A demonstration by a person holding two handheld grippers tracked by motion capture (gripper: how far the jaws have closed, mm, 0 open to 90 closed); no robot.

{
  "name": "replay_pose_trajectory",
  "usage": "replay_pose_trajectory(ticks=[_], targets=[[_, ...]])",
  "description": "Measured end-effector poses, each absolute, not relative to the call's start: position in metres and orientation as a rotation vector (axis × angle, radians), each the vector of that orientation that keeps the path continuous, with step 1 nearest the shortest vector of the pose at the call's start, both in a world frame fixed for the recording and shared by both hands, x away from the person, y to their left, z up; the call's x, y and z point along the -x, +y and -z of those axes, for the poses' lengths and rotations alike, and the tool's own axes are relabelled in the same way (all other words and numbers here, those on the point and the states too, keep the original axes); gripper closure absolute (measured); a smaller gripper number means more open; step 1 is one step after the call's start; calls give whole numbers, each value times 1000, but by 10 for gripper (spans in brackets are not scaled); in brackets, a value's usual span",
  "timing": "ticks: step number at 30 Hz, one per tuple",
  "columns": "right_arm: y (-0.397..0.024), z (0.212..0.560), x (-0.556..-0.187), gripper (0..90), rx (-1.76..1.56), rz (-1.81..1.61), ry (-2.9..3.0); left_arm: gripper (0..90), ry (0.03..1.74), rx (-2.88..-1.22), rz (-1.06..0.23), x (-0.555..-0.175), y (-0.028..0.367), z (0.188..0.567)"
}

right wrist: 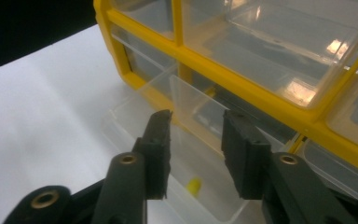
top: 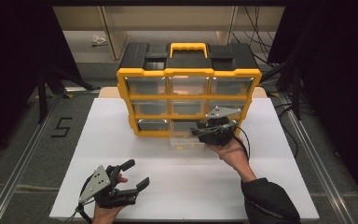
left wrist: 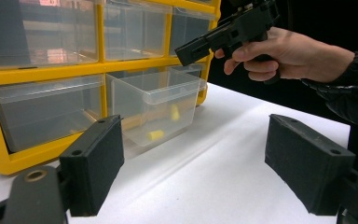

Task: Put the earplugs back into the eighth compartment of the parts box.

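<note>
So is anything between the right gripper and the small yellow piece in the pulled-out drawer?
Nothing visible. The right gripper hangs over the pulled-out clear drawer of the yellow organizer, jaws apart with nothing between them. The drawer's top is open, and the small yellow piece lies uncovered on its floor below the jaws.

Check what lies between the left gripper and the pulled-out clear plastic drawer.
Only bare white table, per the left gripper view: the left gripper, jaws wide, faces the clear plastic drawer across it.

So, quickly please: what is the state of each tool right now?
Left tool: open, holding nothing.
Right tool: open above the pulled-out drawer, gripping nothing.
</note>
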State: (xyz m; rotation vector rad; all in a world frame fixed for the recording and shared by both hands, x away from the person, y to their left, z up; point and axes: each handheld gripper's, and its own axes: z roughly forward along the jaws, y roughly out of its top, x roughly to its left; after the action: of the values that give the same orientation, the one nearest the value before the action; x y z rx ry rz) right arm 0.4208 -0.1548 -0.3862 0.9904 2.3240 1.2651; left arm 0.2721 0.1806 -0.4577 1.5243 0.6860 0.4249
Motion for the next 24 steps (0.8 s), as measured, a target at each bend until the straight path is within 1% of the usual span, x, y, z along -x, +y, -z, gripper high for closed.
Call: replay_pose_trajectory(ticks=[16, 24], targets=[[-149, 374, -407, 433, -958, -1304, 2326, 192, 683, -1530, -428, -272, 180, 457], [-146, 371, -393, 391, -915, -1321, 2312, 192, 681, -1531, -427, -271, 180, 457]])
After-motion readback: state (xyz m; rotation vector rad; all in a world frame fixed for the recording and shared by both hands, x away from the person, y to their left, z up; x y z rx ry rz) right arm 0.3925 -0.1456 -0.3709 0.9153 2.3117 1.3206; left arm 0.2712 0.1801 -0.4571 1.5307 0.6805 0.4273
